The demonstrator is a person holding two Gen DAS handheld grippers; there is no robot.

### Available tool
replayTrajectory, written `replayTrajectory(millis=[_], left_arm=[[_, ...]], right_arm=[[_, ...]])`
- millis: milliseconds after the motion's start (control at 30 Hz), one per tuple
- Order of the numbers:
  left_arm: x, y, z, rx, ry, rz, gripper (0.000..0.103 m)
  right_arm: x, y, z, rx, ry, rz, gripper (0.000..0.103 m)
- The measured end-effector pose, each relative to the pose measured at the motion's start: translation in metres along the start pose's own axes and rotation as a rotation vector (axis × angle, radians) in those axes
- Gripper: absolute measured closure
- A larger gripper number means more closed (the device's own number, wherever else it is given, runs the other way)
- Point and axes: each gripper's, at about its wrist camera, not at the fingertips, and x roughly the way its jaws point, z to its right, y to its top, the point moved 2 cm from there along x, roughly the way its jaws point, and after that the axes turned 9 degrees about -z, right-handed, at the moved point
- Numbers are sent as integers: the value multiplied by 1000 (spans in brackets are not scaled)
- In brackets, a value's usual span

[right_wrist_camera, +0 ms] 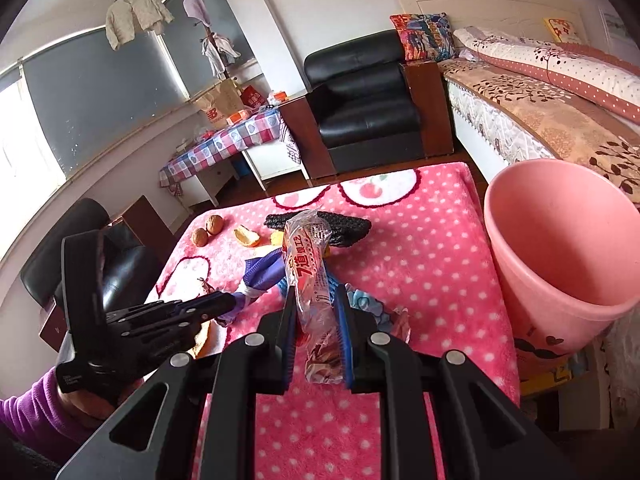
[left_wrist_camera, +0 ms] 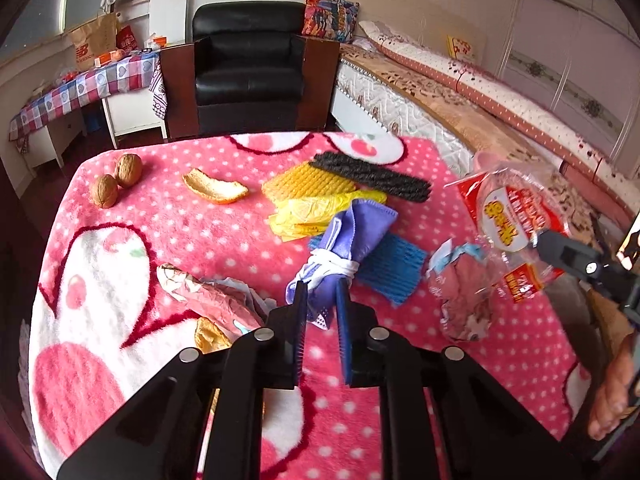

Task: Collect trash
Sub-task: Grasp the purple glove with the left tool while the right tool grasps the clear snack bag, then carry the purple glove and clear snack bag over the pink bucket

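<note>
My left gripper (left_wrist_camera: 322,290) is shut on a purple cloth bundle (left_wrist_camera: 352,240) tied with a white band, low over the pink blanket (left_wrist_camera: 200,232). My right gripper (right_wrist_camera: 316,300) is shut on a clear plastic snack wrapper (right_wrist_camera: 308,264) with red print, held above the blanket; the wrapper also shows in the left wrist view (left_wrist_camera: 504,216). A pink bin (right_wrist_camera: 560,256) stands open at the table's right edge. Two walnuts (left_wrist_camera: 116,180), an orange peel (left_wrist_camera: 214,188), crumpled pink paper (left_wrist_camera: 212,296) and a yellow bag (left_wrist_camera: 316,212) lie on the blanket.
Yellow (left_wrist_camera: 304,182), black (left_wrist_camera: 372,176) and blue (left_wrist_camera: 396,268) ribbed mats lie mid-table. A black armchair (left_wrist_camera: 248,68) stands behind the table, a bed (left_wrist_camera: 460,92) at the right, a checked side table (left_wrist_camera: 80,88) at the left.
</note>
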Motion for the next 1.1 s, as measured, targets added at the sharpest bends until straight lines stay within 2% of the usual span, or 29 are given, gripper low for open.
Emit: replayTrajectory(millis=[467,700,1100], left_arm=[[-40,17,47,45,-114,87,90],[-31,33,92,112,-160,86,90],[9,65,179,229,-238,58,90]], right_arm=[[-30,6,31,70,-63,80,86],[-52,10,66,139,-143,134,86],[-74,12,148,252,-323,183,86]])
